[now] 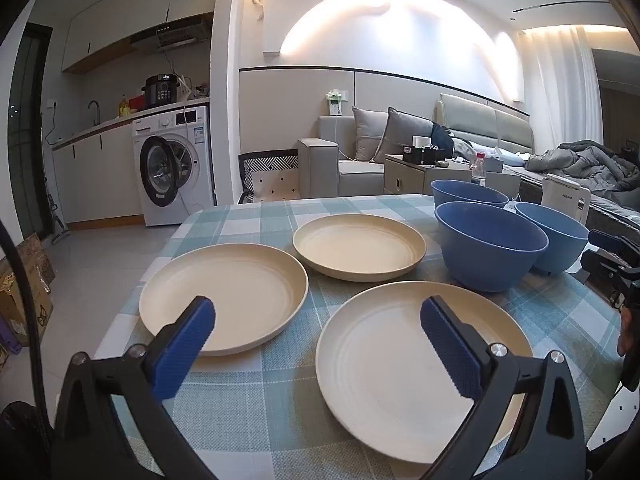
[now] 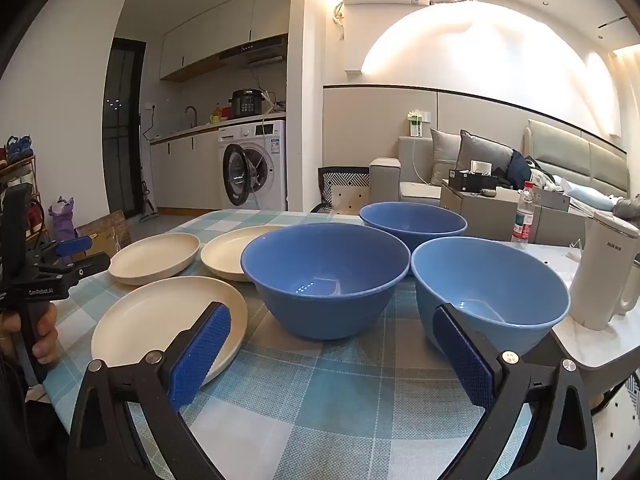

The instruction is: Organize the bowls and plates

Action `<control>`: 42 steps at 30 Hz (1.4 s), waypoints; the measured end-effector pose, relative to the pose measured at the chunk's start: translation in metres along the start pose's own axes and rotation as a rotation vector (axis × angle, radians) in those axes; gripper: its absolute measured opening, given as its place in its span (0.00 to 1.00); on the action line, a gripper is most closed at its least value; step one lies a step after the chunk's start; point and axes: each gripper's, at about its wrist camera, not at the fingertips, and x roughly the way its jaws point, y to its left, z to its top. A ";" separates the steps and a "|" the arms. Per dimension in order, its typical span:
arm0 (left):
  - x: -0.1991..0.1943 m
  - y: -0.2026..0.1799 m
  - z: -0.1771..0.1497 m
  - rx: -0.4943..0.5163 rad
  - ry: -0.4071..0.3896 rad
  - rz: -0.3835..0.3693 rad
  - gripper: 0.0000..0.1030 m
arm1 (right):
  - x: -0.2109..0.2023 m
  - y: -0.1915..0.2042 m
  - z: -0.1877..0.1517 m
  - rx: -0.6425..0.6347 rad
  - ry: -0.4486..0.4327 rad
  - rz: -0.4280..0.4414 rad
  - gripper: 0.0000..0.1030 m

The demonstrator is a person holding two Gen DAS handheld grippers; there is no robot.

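Three cream plates lie on the checked tablecloth: a near one (image 1: pixel 400 368), a left one (image 1: pixel 232 292) and a far one (image 1: pixel 358 246). Three blue bowls stand to their right: a middle one (image 1: pixel 488 248), a far one (image 1: pixel 468 192) and a right one (image 1: pixel 556 236). My left gripper (image 1: pixel 318 326) is open and empty, hovering above the near and left plates. My right gripper (image 2: pixel 332 338) is open and empty, in front of the middle bowl (image 2: pixel 324 276) and the right bowl (image 2: pixel 488 288). The plates show at the left of the right wrist view, nearest one (image 2: pixel 160 316).
A white kettle (image 2: pixel 604 276) and a water bottle (image 2: pixel 524 214) stand at the table's right. The table's left edge (image 1: pixel 132 312) drops to the floor. A washing machine (image 1: pixel 176 164) and a sofa (image 1: pixel 360 156) stand beyond.
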 end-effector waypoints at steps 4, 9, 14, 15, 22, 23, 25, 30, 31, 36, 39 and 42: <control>-0.001 -0.001 -0.002 -0.002 -0.001 -0.003 1.00 | 0.001 0.000 0.000 -0.001 0.007 0.001 1.00; 0.000 0.001 -0.001 -0.018 0.009 -0.005 1.00 | 0.000 0.001 0.000 -0.003 0.004 -0.002 1.00; 0.001 0.000 0.000 -0.018 0.010 -0.006 1.00 | 0.000 0.001 0.000 -0.009 0.005 -0.003 1.00; 0.001 0.000 0.000 -0.018 0.010 -0.006 1.00 | 0.000 0.001 0.000 -0.010 0.005 -0.002 1.00; 0.001 0.000 -0.001 -0.021 0.010 -0.007 1.00 | 0.002 0.002 0.000 -0.009 0.005 -0.002 1.00; 0.002 0.000 -0.001 -0.021 0.011 -0.007 1.00 | 0.001 0.002 0.000 -0.010 0.004 -0.002 1.00; 0.004 -0.001 -0.003 -0.022 0.011 -0.008 1.00 | 0.002 0.004 -0.002 -0.010 0.004 -0.002 1.00; 0.004 -0.001 -0.005 -0.022 0.011 -0.008 1.00 | 0.003 0.005 -0.003 -0.008 0.007 -0.001 1.00; 0.004 -0.001 -0.005 -0.022 0.011 -0.009 1.00 | 0.004 0.005 -0.004 -0.008 0.006 -0.001 1.00; 0.004 -0.001 -0.005 -0.024 0.011 -0.009 1.00 | 0.004 0.006 -0.003 -0.009 0.008 -0.002 1.00; 0.005 0.000 -0.005 -0.024 0.011 -0.009 1.00 | 0.004 0.006 -0.003 -0.009 0.008 -0.003 1.00; 0.004 0.000 -0.005 -0.024 0.012 -0.010 1.00 | 0.003 0.005 -0.003 -0.009 0.009 -0.002 1.00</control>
